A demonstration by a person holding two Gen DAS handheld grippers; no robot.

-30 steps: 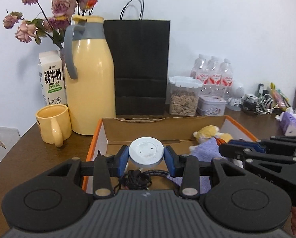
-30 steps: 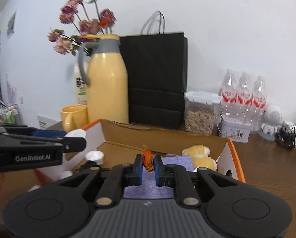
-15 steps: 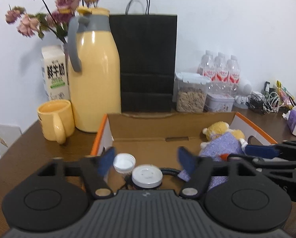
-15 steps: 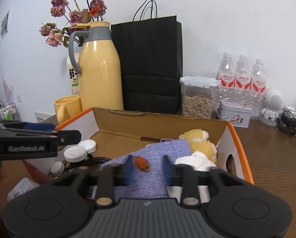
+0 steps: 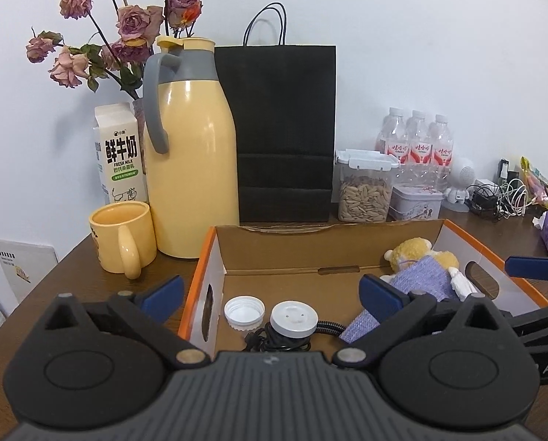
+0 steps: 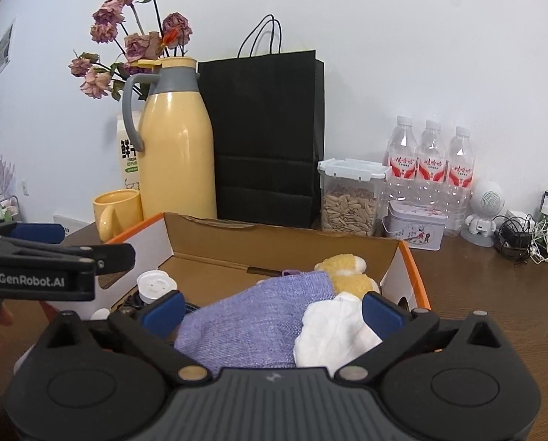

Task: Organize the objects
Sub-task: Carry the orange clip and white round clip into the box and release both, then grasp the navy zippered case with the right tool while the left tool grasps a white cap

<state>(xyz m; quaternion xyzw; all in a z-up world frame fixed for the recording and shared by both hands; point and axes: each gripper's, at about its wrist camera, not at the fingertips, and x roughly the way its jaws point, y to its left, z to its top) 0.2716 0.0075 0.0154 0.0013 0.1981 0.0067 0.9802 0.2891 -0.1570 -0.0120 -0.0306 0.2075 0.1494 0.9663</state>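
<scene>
Milk carton (image 6: 128, 154) mostly hidden behind the yellow jug (image 6: 176, 139). Plush toy (image 6: 347, 273) half covered by the purple cloth (image 6: 259, 319). Black cord (image 5: 274, 340) under the white cap (image 5: 293, 319), partly cut off by the hand-held gripper's body. Tin (image 5: 415, 201) print too small to read.

Cardboard box holding the sorted bits

Below and ahead of the spread left claw (image 5: 270, 296), the orange-edged cardboard box (image 5: 204, 257) holds a white screw cap (image 5: 244, 310) open side up, a round white puck (image 5: 293, 319) on a black cable beside it; purple cloth (image 6: 259, 316), yellow plush (image 6: 344, 270) and white cloth (image 6: 333, 330) lie under the right claw (image 6: 272, 308).
</scene>
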